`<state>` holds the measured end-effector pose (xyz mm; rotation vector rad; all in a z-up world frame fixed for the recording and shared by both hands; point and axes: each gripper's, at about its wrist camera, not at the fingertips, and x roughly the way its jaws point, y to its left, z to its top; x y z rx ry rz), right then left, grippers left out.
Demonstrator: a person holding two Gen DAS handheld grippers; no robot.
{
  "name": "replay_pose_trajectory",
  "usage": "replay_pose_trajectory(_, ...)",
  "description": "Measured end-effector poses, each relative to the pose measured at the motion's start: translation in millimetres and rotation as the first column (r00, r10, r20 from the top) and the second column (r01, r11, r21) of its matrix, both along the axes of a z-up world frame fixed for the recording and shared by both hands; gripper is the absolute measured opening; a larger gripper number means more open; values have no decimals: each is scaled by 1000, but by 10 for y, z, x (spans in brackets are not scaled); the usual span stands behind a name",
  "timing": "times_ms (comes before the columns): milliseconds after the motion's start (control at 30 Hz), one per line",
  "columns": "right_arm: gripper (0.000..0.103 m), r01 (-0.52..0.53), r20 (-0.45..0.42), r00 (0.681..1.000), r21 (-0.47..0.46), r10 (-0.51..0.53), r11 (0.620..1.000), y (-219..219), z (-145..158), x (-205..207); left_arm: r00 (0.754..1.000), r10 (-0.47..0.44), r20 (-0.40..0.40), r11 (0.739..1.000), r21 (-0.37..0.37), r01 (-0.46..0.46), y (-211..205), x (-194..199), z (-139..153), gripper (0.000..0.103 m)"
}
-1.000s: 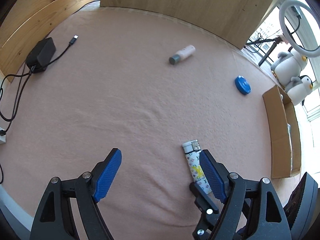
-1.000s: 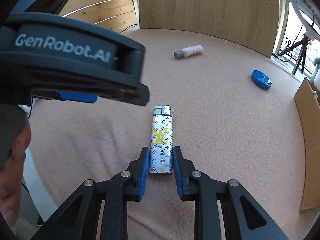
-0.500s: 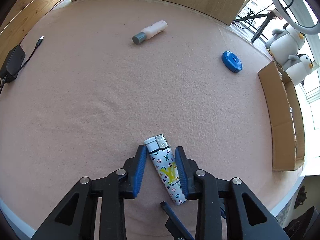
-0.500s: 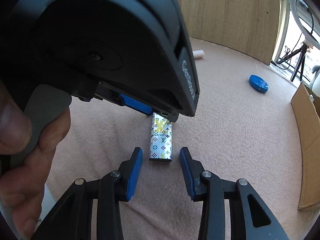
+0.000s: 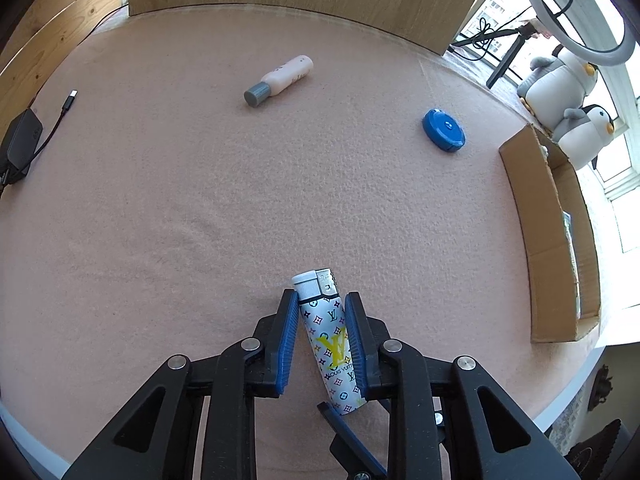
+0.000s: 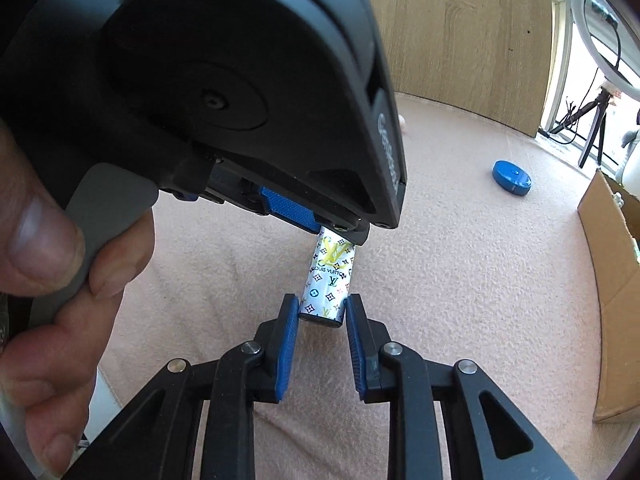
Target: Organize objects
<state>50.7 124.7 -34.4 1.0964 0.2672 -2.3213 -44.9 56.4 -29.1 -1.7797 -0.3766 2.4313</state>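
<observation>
The lighter (image 5: 329,332) lies on the pink surface (image 5: 200,200). The left gripper (image 5: 320,334) has its jaws closed on its sides. The right gripper (image 6: 322,330) has its jaws around the bottom end, seemingly pressing it. A blue disc (image 5: 444,130), a bottle (image 5: 280,80) and a cardboard box (image 5: 556,240) sit farther off.

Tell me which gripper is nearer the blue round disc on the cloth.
Cannot tell; both grippers are on the lighter, far from the blue disc. The left gripper clamps the lighter's middle, the right gripper brackets its base end, and the disc lies ahead and to the right of both.
</observation>
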Motion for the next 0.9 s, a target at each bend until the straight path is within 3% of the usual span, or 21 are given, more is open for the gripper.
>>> replay_pose_trajectory(367,21,30,-130,991,-39,-35,999,180,612,-13,992,-29,-127,999,36,34,76,3,759,26)
replay_pose_trajectory(900,21,72,-171,982,-54,-81,996,327,749,118,984,-72,-162,996,33,79,347,-63,899,26)
